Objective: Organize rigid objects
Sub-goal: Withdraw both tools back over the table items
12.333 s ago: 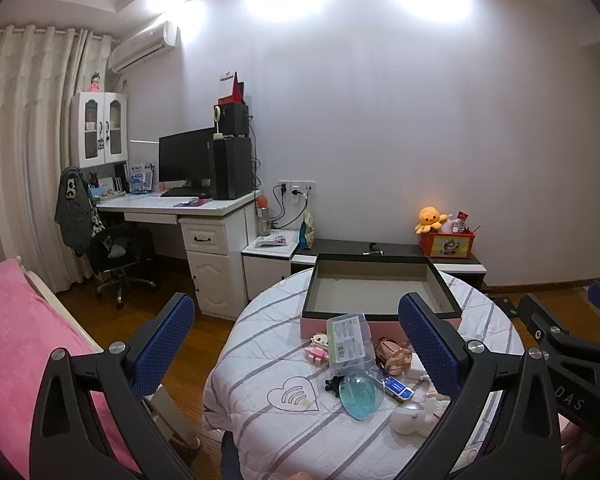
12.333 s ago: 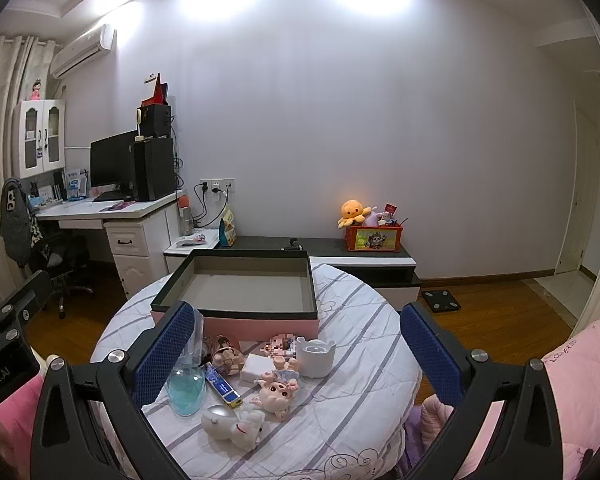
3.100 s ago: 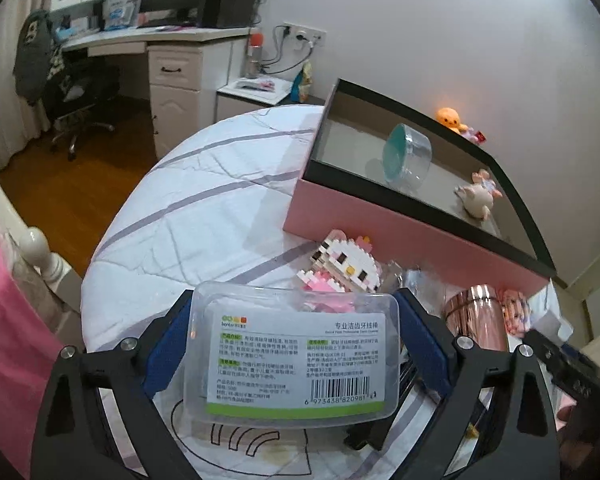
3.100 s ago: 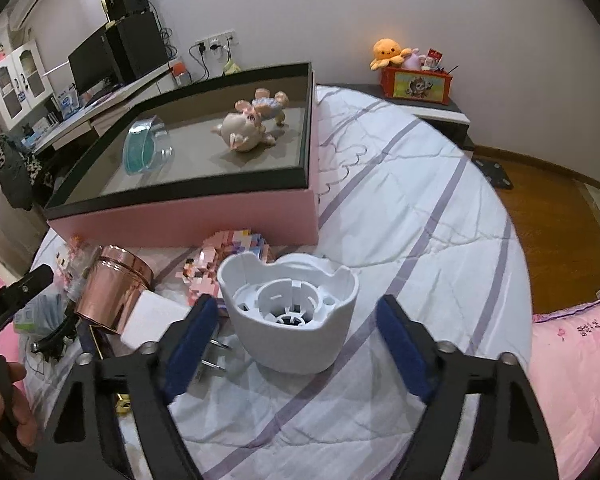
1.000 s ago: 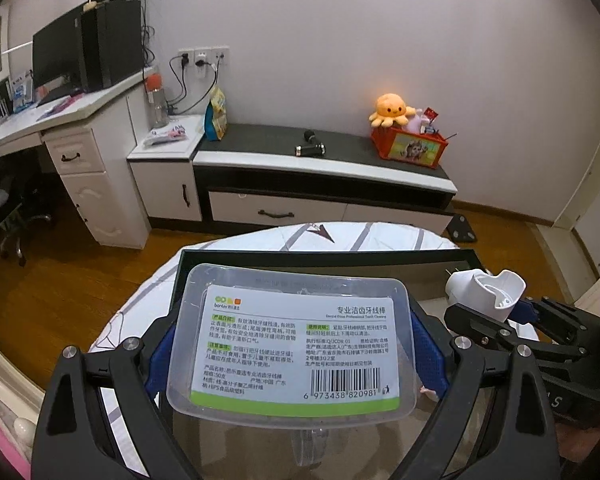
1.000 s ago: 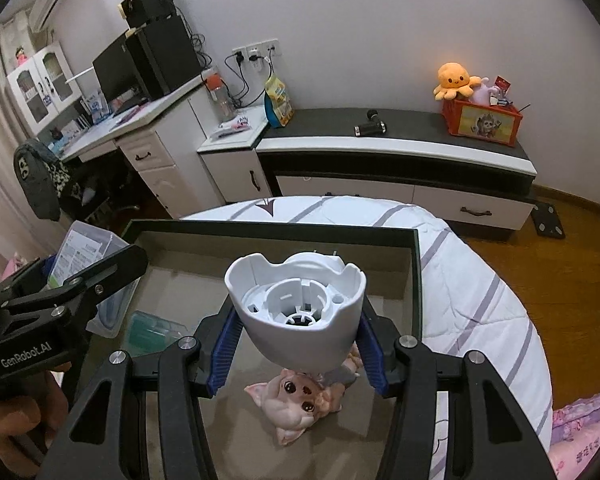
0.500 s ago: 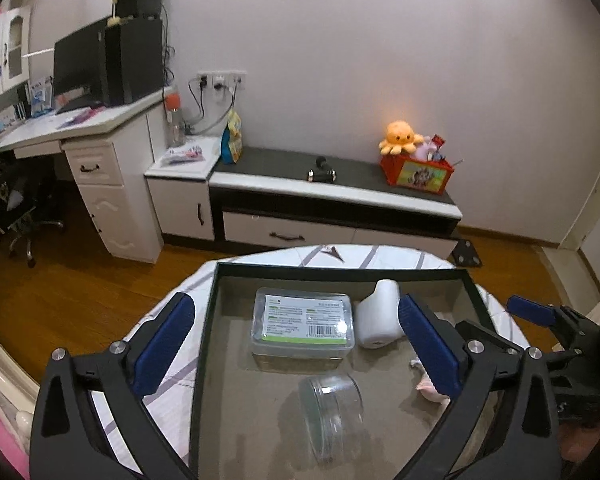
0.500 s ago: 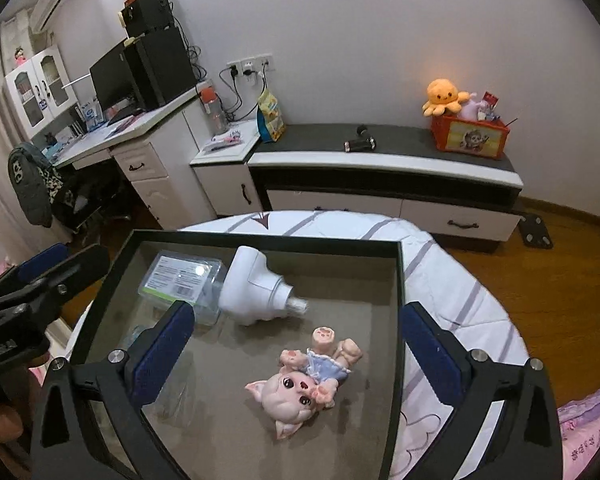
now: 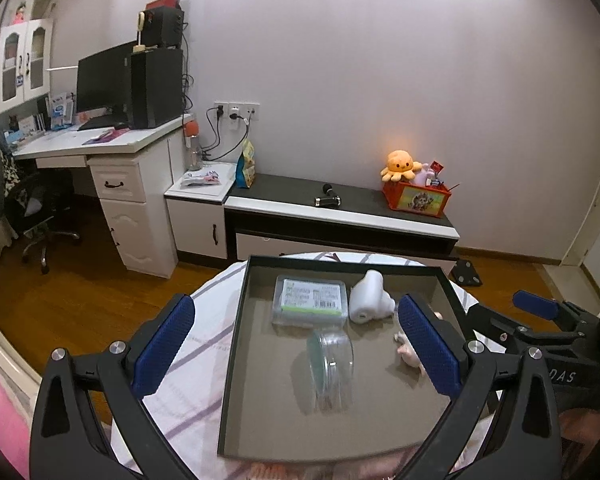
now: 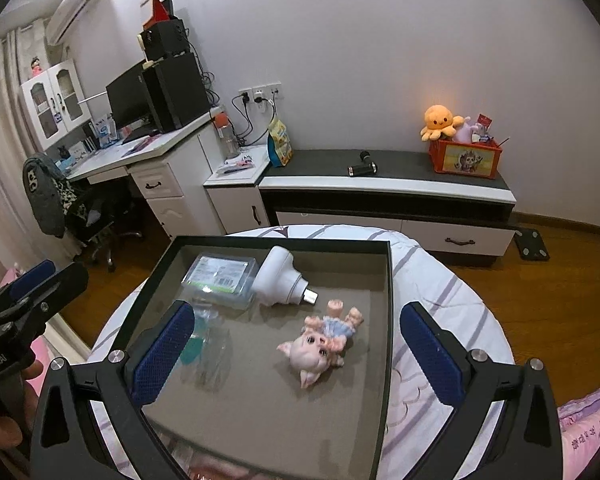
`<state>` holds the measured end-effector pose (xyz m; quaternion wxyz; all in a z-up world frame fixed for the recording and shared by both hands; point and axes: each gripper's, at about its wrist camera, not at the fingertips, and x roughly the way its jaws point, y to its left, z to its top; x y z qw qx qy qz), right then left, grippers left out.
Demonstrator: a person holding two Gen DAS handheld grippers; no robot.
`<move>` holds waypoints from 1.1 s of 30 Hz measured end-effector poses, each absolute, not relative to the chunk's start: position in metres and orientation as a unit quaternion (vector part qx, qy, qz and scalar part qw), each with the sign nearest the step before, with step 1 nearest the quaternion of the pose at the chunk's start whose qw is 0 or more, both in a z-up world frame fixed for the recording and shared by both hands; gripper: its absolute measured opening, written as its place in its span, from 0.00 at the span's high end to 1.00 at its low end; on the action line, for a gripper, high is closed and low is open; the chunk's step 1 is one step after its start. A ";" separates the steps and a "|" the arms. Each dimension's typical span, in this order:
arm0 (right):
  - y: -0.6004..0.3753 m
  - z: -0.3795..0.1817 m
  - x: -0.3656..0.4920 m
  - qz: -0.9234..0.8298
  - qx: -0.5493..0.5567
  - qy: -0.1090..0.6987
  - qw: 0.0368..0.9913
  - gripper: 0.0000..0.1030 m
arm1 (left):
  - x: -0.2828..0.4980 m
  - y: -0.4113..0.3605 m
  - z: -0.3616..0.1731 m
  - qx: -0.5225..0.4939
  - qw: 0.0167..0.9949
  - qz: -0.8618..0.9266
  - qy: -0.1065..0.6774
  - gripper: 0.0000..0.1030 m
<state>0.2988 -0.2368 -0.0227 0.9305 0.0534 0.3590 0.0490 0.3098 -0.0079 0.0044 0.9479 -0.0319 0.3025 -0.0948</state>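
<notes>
A black-rimmed box [image 9: 236, 332] [image 10: 387, 320] sits on the round table. Inside lie a clear floss case [image 9: 310, 305] [image 10: 220, 276], a white plastic holder [image 9: 367, 297] [image 10: 281, 278] on its side, a clear round jar with teal lid [image 9: 331, 364] [image 10: 204, 350] and a pink pig doll [image 10: 320, 344] [image 9: 407, 350]. My left gripper [image 9: 296, 354] is open and empty above the box. My right gripper [image 10: 290, 356] is open and empty above the box, over the doll.
The table has a striped white cloth [image 10: 440, 280]. Behind it stand a low black-topped cabinet [image 9: 340, 208] with an orange octopus toy [image 9: 400, 164], and a white desk [image 9: 100, 148] with a monitor. Wooden floor [image 9: 80, 280] lies to the left.
Both grippers have drawn back a little from the box since half a second ago. A second ago the left held the floss case and the right held the white holder; both now lie in the box.
</notes>
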 end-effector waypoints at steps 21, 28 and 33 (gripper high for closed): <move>-0.243 -0.031 0.163 0.055 0.061 0.337 0.938 0.00 | 0.185 0.024 -0.024 -0.036 0.952 -0.050 0.300 0.00; -0.242 -0.058 0.141 0.060 0.075 0.366 0.926 0.00 | 0.155 0.021 -0.050 -0.020 0.944 -0.049 0.327 0.00; -0.236 -0.065 0.130 0.073 0.071 0.376 0.921 0.00 | 0.144 0.023 -0.065 -0.020 0.937 -0.049 0.345 0.00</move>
